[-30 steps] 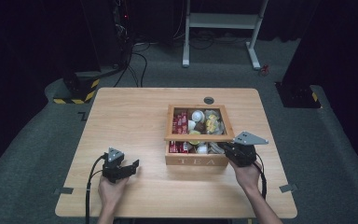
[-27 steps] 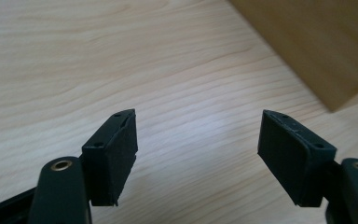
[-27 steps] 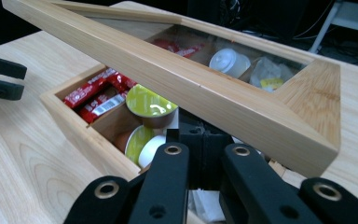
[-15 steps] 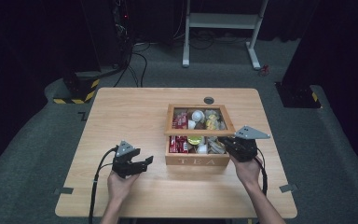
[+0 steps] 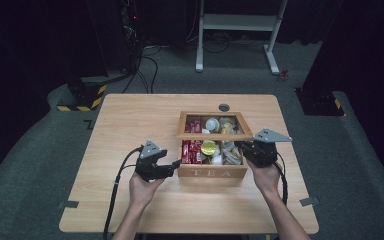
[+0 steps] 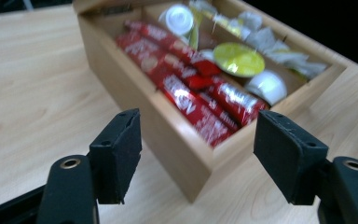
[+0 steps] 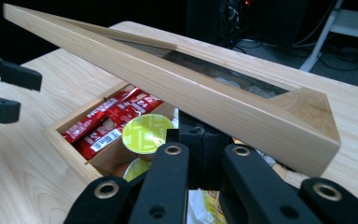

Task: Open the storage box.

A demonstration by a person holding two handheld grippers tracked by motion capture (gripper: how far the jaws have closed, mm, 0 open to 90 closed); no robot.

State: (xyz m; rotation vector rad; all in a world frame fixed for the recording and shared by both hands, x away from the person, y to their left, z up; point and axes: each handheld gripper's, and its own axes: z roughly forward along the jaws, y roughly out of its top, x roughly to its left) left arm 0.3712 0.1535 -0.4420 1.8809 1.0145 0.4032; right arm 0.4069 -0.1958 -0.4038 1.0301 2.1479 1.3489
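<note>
A wooden tea box (image 5: 211, 173) stands at the table's middle right, its glass-paned lid (image 5: 214, 135) partly raised. Inside lie red packets (image 6: 186, 93), a yellow capsule (image 6: 238, 59) and a white capsule (image 6: 179, 17). My left gripper (image 5: 175, 164) is open at the box's front left corner. In its own view that corner (image 6: 200, 163) sits between the jaws of the left gripper (image 6: 196, 158). My right gripper (image 5: 247, 149) is at the box's right side, jaws shut. In its own view the right gripper (image 7: 200, 140) has its tips just under the lid's front rail (image 7: 214, 102), above the yellow capsule (image 7: 145, 133).
The tabletop (image 5: 130, 125) is bare wood left of the box, with a round black cable port (image 5: 224, 107) behind it. A white metal stand (image 5: 240, 30) and cables lie on the dark floor beyond the far edge.
My left gripper has moved right along the table up to the box's front left corner. The lid's front rail has risen, with the right gripper beneath it.
</note>
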